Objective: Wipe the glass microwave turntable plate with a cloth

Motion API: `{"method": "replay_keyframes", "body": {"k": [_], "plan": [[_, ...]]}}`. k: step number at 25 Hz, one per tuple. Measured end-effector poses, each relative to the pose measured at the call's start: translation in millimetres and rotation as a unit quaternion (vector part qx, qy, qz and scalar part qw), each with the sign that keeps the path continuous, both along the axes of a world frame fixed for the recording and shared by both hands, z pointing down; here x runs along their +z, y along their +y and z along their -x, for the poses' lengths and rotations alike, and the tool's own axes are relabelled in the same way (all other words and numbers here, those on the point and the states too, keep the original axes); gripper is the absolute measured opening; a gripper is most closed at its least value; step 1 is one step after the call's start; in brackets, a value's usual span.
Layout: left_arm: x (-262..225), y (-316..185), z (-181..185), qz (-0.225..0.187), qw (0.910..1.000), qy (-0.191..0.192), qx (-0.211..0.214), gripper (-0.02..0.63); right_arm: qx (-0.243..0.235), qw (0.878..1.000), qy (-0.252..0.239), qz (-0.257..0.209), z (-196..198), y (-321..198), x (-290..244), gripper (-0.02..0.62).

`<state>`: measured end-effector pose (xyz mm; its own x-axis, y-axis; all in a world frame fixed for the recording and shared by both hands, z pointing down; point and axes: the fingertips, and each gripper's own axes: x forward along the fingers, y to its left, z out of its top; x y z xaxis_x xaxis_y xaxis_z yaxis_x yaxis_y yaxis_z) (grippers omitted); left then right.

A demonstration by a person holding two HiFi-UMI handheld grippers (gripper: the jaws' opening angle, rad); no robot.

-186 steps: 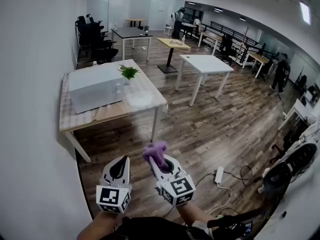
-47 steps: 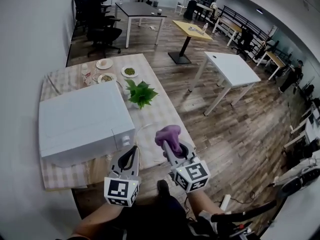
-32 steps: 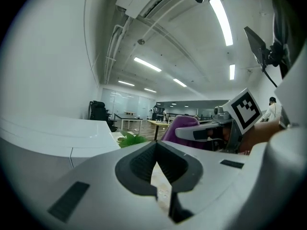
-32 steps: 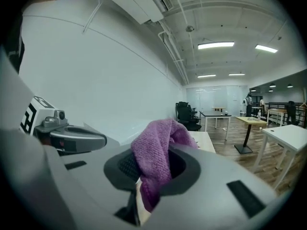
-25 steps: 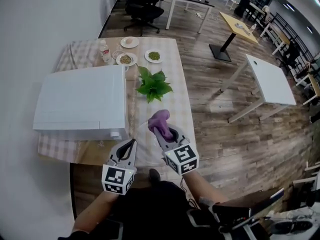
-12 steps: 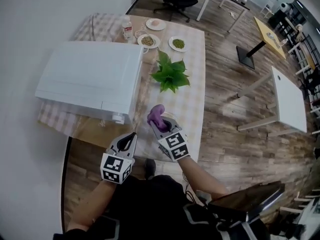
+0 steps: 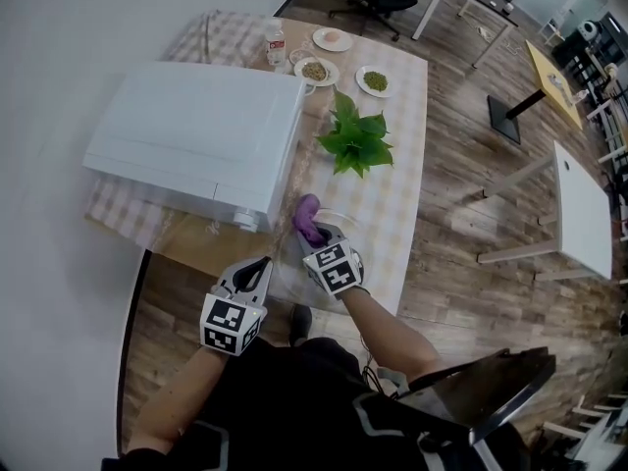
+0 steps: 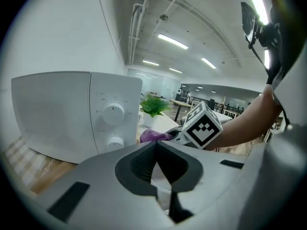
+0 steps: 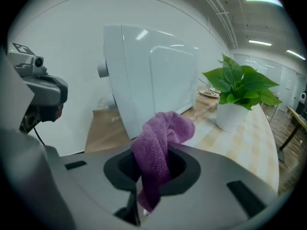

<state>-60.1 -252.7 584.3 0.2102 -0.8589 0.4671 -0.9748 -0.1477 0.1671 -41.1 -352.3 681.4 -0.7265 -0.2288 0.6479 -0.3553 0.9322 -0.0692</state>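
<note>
Right gripper (image 7: 315, 236) now nearer boxy white microwave (image 7: 196, 135), clamping fuzzy purple cloth (image 7: 306, 212)

You work under bright, even light from ceiling strips (image 8: 172, 41); shadows are soft. Both gripper views bend strongly, with black corners and a blurred near foreground.

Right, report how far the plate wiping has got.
Done: the purple cloth is clamped in the right tongs. In hand: those tongs hold it over the glass turntable plate in front of the microwave; contact is unclear. Left: the wiping itself; the left tongs are shut and empty.
</note>
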Motion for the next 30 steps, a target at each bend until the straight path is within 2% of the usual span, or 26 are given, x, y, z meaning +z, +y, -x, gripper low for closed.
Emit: {"method": "replay_keyframes", "body": {"k": [9,18,25,30], "plan": [[2.2,9.9,0.4,0.011,0.9991,0.0,0.04,0.006,0.001,0.998,0.035,0.047,3.3,42.5,18.6,0.067],[4.6,13.2,9.5,0.015,0.9986,0.01,0.05,0.006,0.021,0.995,0.036,0.091,-4.4,92.2,24.3,0.067],[5.8,8.4,13.8,0.022,0.9979,0.016,0.059,0.006,0.061,0.99,0.023,0.127,-14.8,116.0,20.2,0.067],[8.9,5.0,5.6,0.02,0.9964,0.024,0.079,0.006,0.06,0.986,0.013,0.152,-21.9,136.5,15.4,0.067]]}}
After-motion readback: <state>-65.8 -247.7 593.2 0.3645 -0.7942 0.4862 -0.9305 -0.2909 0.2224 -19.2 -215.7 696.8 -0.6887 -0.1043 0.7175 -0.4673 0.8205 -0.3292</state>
